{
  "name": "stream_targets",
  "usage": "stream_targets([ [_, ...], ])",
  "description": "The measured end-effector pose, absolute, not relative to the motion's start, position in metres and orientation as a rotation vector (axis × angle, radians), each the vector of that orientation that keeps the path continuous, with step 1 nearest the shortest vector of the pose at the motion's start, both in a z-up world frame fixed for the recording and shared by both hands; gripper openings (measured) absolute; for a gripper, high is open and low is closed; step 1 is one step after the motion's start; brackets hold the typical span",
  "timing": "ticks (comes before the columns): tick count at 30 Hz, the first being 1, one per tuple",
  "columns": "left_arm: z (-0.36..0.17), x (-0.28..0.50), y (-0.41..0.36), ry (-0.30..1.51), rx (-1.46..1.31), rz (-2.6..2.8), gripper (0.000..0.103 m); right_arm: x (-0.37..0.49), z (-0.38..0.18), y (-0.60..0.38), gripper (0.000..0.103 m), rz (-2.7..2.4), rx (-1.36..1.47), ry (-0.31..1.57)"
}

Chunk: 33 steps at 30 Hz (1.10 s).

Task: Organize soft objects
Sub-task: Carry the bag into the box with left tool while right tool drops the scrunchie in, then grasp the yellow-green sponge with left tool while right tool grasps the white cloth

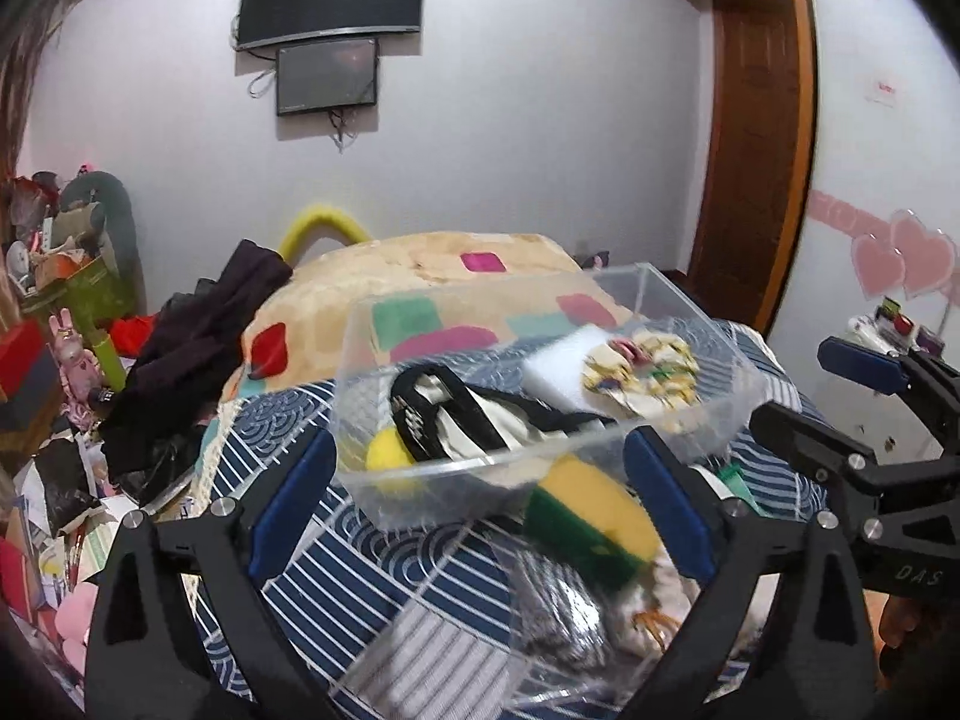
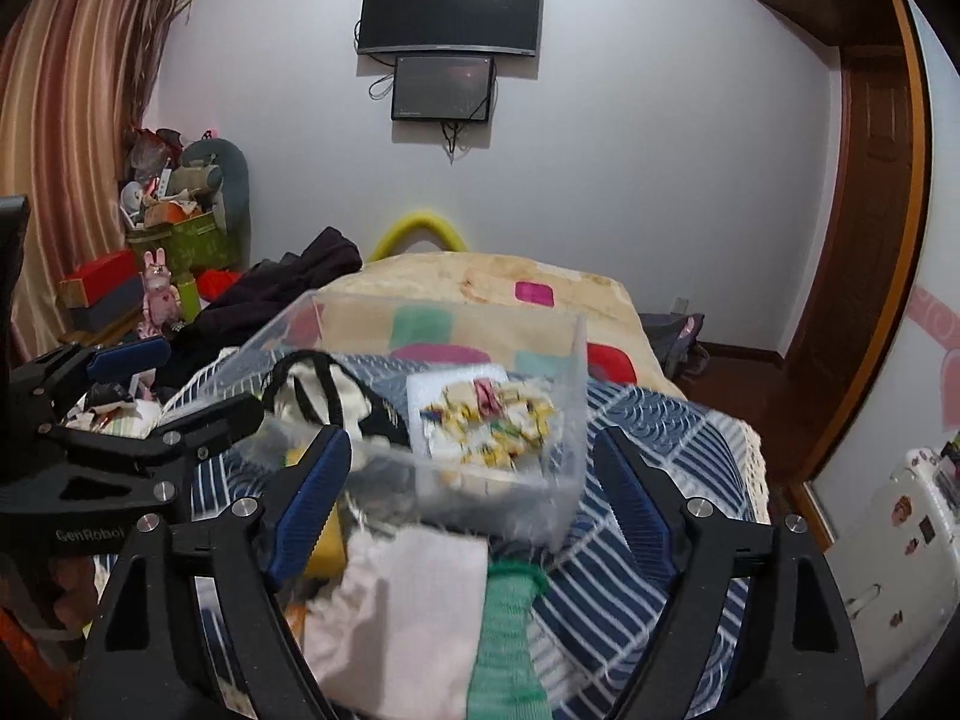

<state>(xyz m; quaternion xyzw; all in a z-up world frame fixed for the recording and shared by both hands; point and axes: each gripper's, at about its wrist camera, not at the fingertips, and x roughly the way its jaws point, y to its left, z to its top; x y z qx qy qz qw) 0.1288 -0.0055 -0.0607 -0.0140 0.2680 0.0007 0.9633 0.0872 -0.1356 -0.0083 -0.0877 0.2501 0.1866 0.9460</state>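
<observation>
A clear plastic box stands on the bed and holds a black-and-white cloth, a white foam block, a patterned scrunchie and a yellow ball. My left gripper is open around the box's near wall. A yellow-green sponge lies just in front, blurred. In the right wrist view my right gripper is open near the box. A pale pink cloth and a green knit piece lie under it.
The blue striped bedspread covers the bed, with a beige patterned blanket behind. Dark clothes are piled at the left. Cluttered boxes and toys fill the far left. A wooden door stands at the right.
</observation>
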Motion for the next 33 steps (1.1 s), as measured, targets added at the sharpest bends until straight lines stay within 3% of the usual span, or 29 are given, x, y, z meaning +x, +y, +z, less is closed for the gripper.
stream_targets([
  [5,-0.073,0.129,-0.017,0.592,-0.047,-0.059,0.096,0.078,-0.028,-0.146,0.082,0.369,-0.170,0.572],
  [7,-0.079,0.130,-0.022,0.616,-0.052,-0.081,0.084,0.077,-0.039,-0.152,0.082,0.373,-0.154,0.612],
  [12,-0.099,0.140,-0.034,0.682,-0.043,-0.092,0.077,0.077,-0.057,-0.153,0.082,0.396,-0.132,0.676],
  [14,-0.107,0.146,-0.034,0.713,-0.072,-0.111,0.070,0.076,-0.061,-0.151,0.082,0.404,-0.136,0.682],
  [16,-0.111,0.148,-0.034,0.726,-0.080,-0.130,0.050,0.076,-0.063,-0.149,0.082,0.415,-0.136,0.685],
  [22,-0.109,0.128,-0.029,0.689,-0.059,-0.150,0.029,0.069,-0.065,-0.144,0.081,0.453,-0.138,0.689],
  [31,-0.107,0.093,0.001,0.668,-0.130,-0.134,0.025,0.077,-0.080,-0.115,0.081,0.500,-0.184,0.731],
  [32,-0.107,0.091,0.003,0.666,-0.136,-0.134,0.025,0.078,-0.083,-0.112,0.079,0.495,-0.194,0.740],
  [33,-0.107,0.090,0.003,0.663,-0.139,-0.133,0.024,0.080,-0.086,-0.109,0.069,0.488,-0.205,0.745],
])
